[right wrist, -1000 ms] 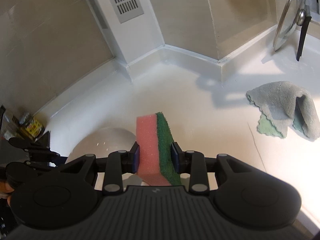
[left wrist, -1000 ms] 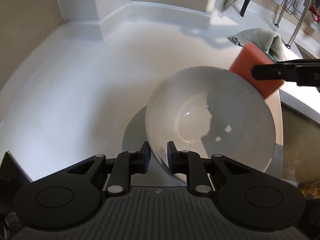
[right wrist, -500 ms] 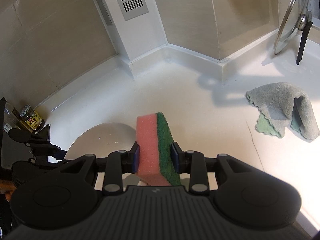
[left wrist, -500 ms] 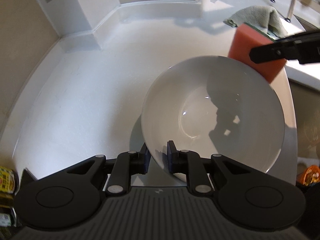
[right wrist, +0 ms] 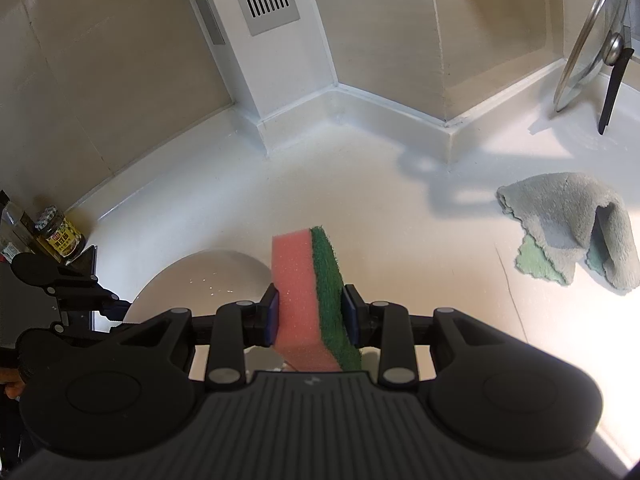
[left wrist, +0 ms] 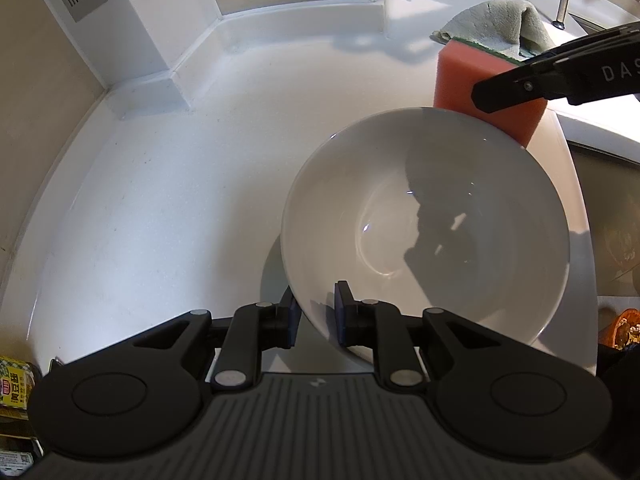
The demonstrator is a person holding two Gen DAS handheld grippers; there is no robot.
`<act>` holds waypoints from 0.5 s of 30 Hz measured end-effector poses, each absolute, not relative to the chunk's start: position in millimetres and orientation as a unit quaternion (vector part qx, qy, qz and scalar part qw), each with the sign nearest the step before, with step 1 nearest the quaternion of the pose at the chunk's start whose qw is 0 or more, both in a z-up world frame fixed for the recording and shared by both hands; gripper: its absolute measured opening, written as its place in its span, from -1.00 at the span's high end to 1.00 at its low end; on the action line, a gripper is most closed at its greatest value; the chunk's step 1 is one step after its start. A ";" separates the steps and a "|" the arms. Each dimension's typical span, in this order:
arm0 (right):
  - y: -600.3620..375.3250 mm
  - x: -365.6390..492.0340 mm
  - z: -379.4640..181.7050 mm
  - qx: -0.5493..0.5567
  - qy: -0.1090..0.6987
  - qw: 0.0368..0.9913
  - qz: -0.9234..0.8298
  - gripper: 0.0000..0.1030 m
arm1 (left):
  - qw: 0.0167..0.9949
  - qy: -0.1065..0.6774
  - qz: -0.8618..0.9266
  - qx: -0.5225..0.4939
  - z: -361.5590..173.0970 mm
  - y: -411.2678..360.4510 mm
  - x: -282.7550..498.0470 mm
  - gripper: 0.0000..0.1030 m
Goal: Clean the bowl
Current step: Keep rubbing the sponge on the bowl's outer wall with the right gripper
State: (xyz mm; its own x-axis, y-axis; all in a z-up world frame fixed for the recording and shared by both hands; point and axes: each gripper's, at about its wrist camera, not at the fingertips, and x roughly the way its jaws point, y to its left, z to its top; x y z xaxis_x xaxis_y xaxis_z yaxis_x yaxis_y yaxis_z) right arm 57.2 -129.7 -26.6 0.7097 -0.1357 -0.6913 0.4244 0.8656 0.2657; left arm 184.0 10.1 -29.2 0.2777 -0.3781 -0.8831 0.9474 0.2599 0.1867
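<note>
Left gripper (left wrist: 316,314) pinches the white bowl (left wrist: 424,228) by its rim, right gripper (right wrist: 311,314) clamps the pink-green sponge (right wrist: 310,296). Its arm reads "DAS"; jar (right wrist: 60,238) label's unreadable.

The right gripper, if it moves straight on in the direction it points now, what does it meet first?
Probably the white countertop. The right gripper holds the sponge pointing past the bowl, which sits lower left of its line. Depth is unclear.
</note>
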 end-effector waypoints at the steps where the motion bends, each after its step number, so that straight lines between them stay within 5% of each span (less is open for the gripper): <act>1: -129.9 57.7 -26.7 0.207 0.348 0.901 -0.155 0.46 | 0.701 0.371 -0.473 0.384 -29.2 10.1 184.1 0.62; 15: -132.7 64.5 -25.6 0.195 0.356 0.902 -0.149 0.46 | 0.648 0.328 -0.538 0.428 -27.3 1.5 199.5 0.60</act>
State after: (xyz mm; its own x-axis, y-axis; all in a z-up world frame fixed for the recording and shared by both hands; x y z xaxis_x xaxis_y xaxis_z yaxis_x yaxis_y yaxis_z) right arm 64.5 -132.7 -25.6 0.7025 -0.1289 -0.6999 0.4069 0.8796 0.2465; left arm 199.5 1.5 -27.3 0.2048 -0.4164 -0.8858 0.9782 0.0549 0.2004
